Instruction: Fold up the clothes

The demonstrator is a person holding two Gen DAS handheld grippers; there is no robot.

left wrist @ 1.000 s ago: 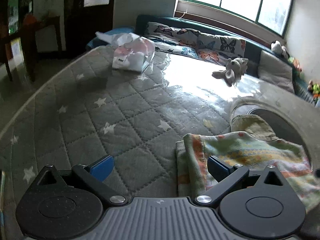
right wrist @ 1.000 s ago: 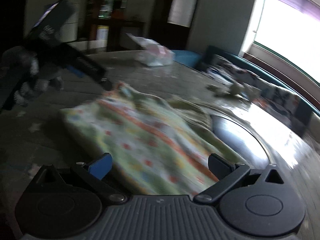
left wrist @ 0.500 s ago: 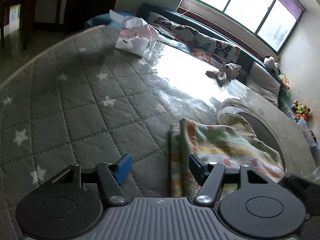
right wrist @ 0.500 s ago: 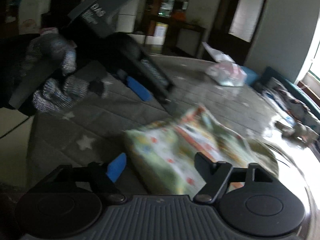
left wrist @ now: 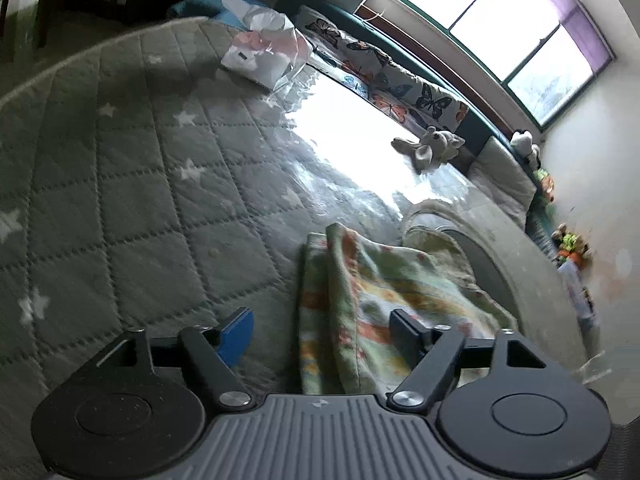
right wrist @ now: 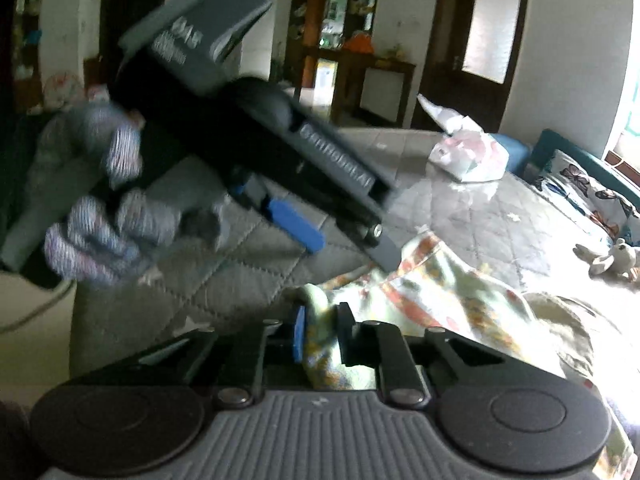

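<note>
A folded garment with a green, orange and yellow print (left wrist: 360,292) lies on the grey quilted star-pattern mattress (left wrist: 140,184). My left gripper (left wrist: 324,330) is open, its jaws straddling the garment's near folded edge. In the right wrist view my right gripper (right wrist: 322,336) is shut on a corner of the same garment (right wrist: 452,300). The left gripper (right wrist: 348,240) also shows there, held by a gloved hand above the garment's far corner.
A white plastic bag (left wrist: 268,56) sits at the mattress's far side. A small plush toy (left wrist: 428,146) lies near butterfly-print cushions (left wrist: 392,80) under the window. A round cushion (left wrist: 504,256) borders the garment. Dark wooden furniture (right wrist: 360,72) stands behind.
My right gripper has swung to the garment's corner and closed on it. My left gripper has moved closer over the garment's folded edge, jaws narrowing a little but still open.
</note>
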